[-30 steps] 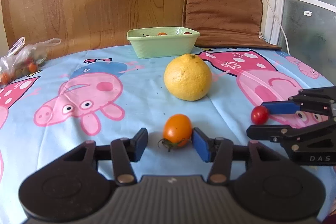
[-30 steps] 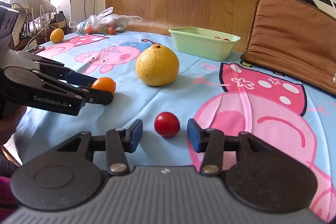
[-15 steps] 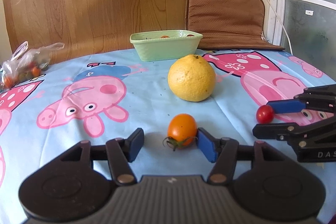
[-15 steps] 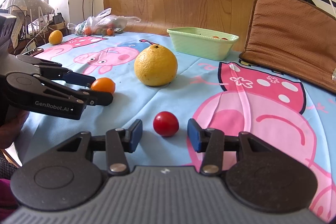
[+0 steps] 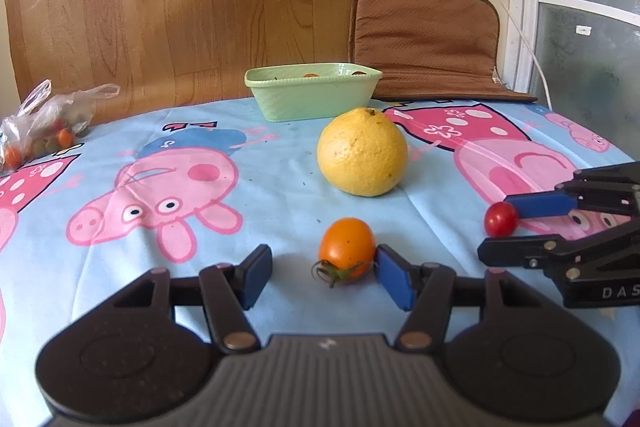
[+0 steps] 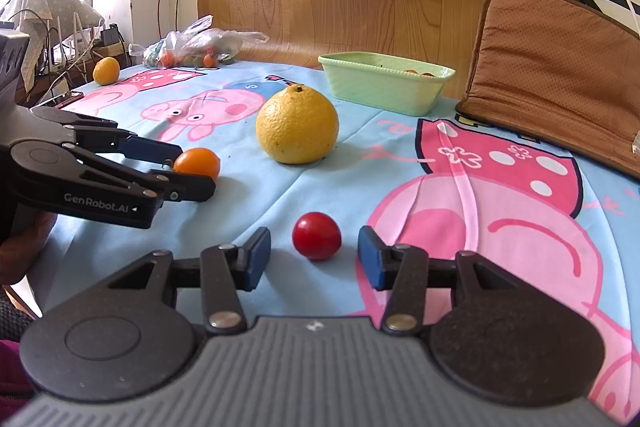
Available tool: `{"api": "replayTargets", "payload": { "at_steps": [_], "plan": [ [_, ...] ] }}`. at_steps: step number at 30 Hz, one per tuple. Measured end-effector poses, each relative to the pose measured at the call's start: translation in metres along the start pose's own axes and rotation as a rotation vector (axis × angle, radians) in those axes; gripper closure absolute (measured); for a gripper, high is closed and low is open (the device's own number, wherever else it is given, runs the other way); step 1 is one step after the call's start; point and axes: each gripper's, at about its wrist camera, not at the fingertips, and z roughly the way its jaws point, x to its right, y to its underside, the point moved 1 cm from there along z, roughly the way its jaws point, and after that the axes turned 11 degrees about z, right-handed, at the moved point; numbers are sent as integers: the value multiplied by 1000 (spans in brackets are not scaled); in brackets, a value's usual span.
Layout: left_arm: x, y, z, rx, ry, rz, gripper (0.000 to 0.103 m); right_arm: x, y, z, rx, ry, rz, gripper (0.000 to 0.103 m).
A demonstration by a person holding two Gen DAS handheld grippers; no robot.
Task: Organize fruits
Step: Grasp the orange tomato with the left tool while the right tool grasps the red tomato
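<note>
A small orange tomato [image 5: 347,243] with a green stem lies on the cartoon-print tablecloth between the fingers of my left gripper [image 5: 322,259]. It rests against the right pad, and a wide gap separates it from the left pad. A red cherry tomato [image 6: 317,235] sits between the fingers of my right gripper [image 6: 313,241], with space on both sides. Both grippers are open and low over the cloth. Each shows in the other's view: the left gripper [image 6: 192,169] around the orange tomato [image 6: 197,165], the right gripper [image 5: 496,227] around the red one [image 5: 501,219]. A pale green bowl [image 5: 312,95] stands at the back with small fruits inside.
A large yellow citrus [image 5: 362,151] sits between the grippers and the bowl. A plastic bag of small fruits [image 5: 44,123] lies far left, with a small orange fruit [image 6: 106,70] near that table edge. A brown cushion [image 5: 428,39] leans at the back right.
The left gripper's jaws have spread a little, and its left pad now stands farther from the orange tomato. The right gripper and the red tomato look unchanged.
</note>
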Motion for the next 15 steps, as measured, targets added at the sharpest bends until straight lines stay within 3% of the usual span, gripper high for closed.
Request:
{"api": "replayTargets", "payload": {
  "at_steps": [8,11,12,13,15],
  "plan": [
    [10,-7,3,3,0,52,45,-1,0,0,1,-3,5,51],
    [15,-6,3,8,1,68,54,-3,1,1,5,5,-13,52],
    [17,-5,3,12,10,71,64,-5,1,1,6,9,-19,53],
    [18,-5,2,18,20,76,73,-5,2,0,9,9,-25,55],
    [23,-5,2,25,15,101,73,-7,3,0,14,7,-37,74]
  ]
}}
